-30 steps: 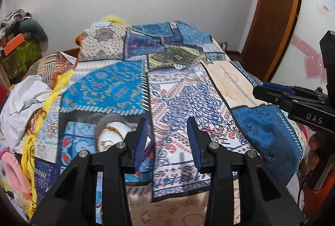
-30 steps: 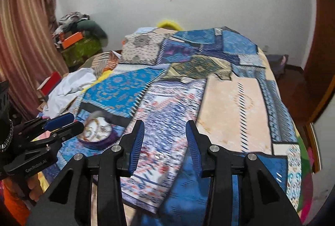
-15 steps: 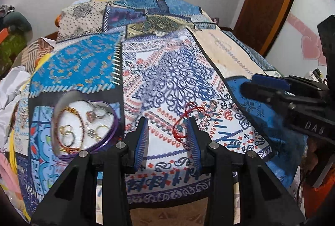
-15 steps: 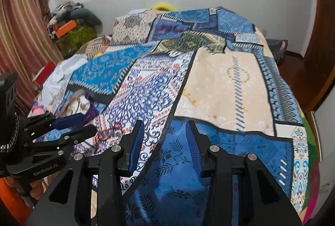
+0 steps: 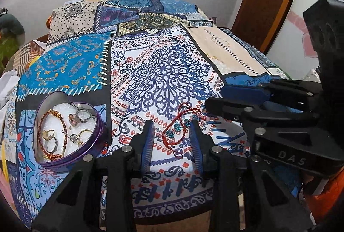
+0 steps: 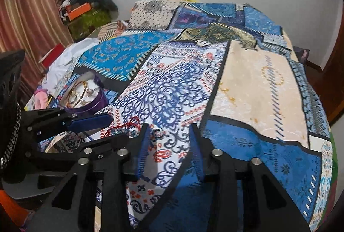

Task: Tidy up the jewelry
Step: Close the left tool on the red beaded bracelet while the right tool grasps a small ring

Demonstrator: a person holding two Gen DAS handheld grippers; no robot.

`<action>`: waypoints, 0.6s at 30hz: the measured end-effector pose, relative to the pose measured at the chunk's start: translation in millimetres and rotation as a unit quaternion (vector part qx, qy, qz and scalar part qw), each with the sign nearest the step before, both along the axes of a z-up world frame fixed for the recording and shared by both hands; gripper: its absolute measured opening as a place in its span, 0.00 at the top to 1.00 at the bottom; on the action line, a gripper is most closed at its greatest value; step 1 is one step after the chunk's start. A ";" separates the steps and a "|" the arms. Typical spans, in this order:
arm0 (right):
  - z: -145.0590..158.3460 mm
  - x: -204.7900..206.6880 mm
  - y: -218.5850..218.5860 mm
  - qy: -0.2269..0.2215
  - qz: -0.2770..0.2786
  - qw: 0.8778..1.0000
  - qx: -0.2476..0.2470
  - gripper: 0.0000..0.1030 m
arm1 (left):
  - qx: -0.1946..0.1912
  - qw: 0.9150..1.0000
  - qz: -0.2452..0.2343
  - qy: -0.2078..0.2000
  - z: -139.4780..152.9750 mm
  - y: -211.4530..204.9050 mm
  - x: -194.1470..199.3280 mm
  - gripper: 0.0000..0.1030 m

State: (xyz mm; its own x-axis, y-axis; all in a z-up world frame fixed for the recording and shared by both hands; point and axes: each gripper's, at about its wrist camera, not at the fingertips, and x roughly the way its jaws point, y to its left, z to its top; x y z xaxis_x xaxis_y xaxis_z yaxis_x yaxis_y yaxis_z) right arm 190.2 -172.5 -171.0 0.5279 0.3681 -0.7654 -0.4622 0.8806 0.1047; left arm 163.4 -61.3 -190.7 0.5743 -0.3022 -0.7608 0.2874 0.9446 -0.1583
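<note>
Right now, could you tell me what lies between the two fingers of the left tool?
In the left wrist view, the red cord bracelet with its blue beads lies on the patchwork bedspread, between the open left tool fingers, untouched.

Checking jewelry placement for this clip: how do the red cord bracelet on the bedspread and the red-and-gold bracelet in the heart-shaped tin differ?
The red cord bracelet lies loose on the bedspread, crumpled, with teal beads, between the open left gripper fingers. The red-and-gold bracelet sits inside the heart-shaped tin, spread in a wide loop around rings, without visible beads. Both are reddish cord-like bracelets.
</note>
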 end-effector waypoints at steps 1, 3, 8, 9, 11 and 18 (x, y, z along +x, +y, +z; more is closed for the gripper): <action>-1.3 -0.1 1.3 0.001 0.002 1.000 -0.003 0.75 | -0.001 1.000 0.001 0.000 -0.6 0.1 0.7 0.73; -3.8 -0.1 3.0 0.002 0.009 1.000 -0.007 0.77 | -0.003 1.000 0.003 0.000 -1.8 0.8 1.3 0.77; -7.8 -0.2 6.4 0.006 0.023 1.000 -0.013 0.89 | -0.006 1.000 0.010 0.002 -4.0 2.5 0.8 0.89; -8.5 -1.1 8.2 0.004 0.027 0.999 -0.017 0.90 | -0.006 1.000 0.010 0.002 -3.9 2.6 0.5 0.91; -8.7 -3.0 10.2 0.000 0.032 0.999 -0.021 0.91 | -0.006 1.000 0.012 0.002 -3.6 2.7 -0.1 0.92; -2.6 -1.7 1.9 0.003 0.017 1.000 0.005 0.92 | -0.021 1.000 0.017 0.000 6.8 5.3 -6.2 0.94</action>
